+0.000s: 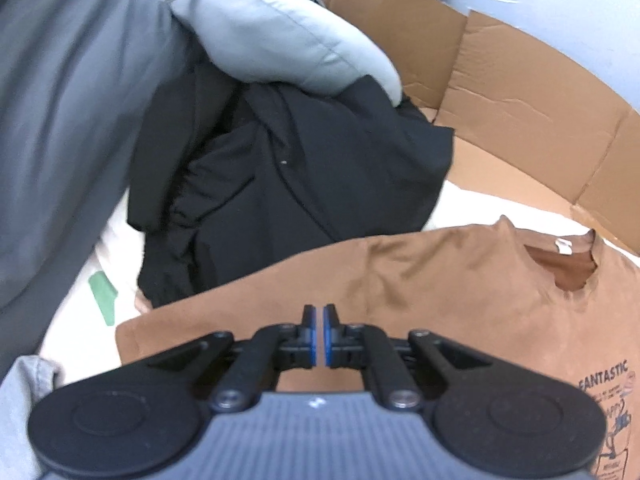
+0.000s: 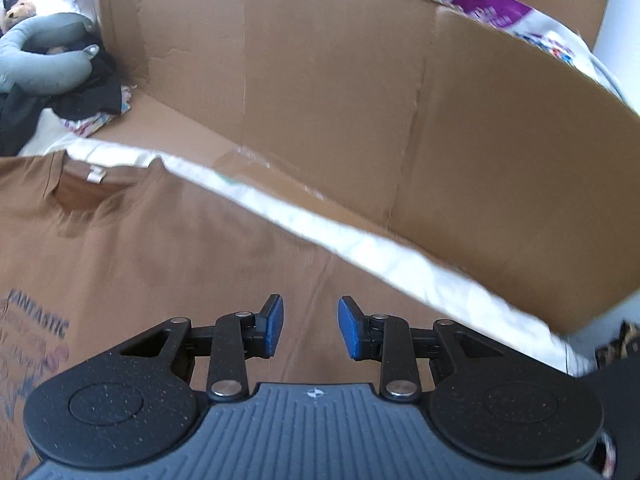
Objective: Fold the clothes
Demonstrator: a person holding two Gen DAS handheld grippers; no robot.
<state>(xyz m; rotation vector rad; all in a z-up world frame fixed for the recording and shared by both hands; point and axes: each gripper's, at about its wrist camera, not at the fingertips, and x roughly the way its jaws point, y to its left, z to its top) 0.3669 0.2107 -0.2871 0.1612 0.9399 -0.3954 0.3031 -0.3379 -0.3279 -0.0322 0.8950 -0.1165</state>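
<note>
Right wrist: brown T-shirt (image 2: 168, 240) flat on white sheet (image 2: 400, 256), cardboard wall (image 2: 400, 120) behind.

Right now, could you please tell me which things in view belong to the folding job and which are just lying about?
Part of the job:
- brown T-shirt, spread flat
- pile of black clothes
- left hand-held gripper, shut
- right hand-held gripper, open

Just lying about:
- cardboard wall
- grey neck pillow
- teddy bear
</note>
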